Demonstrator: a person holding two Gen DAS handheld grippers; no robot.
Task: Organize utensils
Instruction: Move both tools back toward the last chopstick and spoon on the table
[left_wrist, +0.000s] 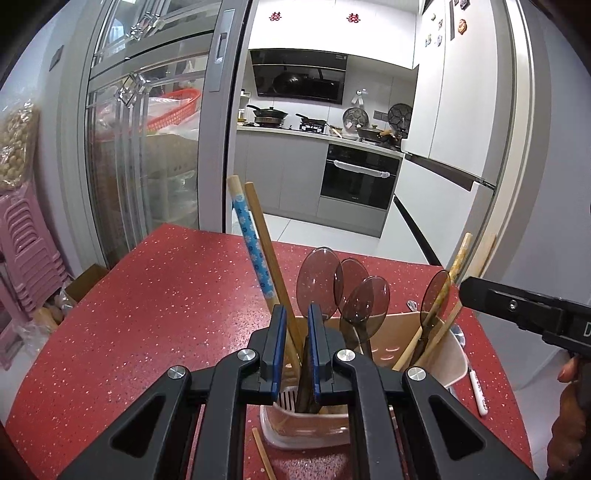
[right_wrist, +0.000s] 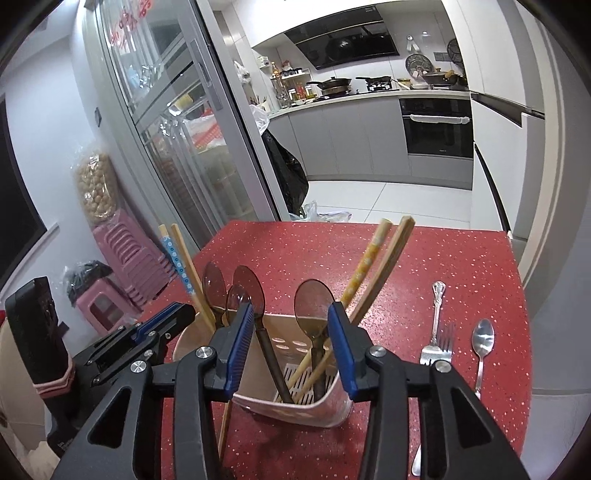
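Blue-padded jaws of the left gripper (left_wrist: 297, 325) are standing narrow, clamping the near wall of the pink utensil holder (left_wrist: 448, 363). Spread well apart, the right gripper (right_wrist: 291, 325) is hovering with a smoky plastic spoon (right_wrist: 314, 306) standing untouched between its fingers. Beyond its right finger, a fork (right_wrist: 437, 347) and a metal spoon (right_wrist: 483, 343) are lying on the red table (right_wrist: 295, 251).

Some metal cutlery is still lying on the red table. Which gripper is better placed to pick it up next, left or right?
Right. The right gripper is open and empty, and the fork and metal spoon lie just to its right. The left gripper is closed at the utensil holder.
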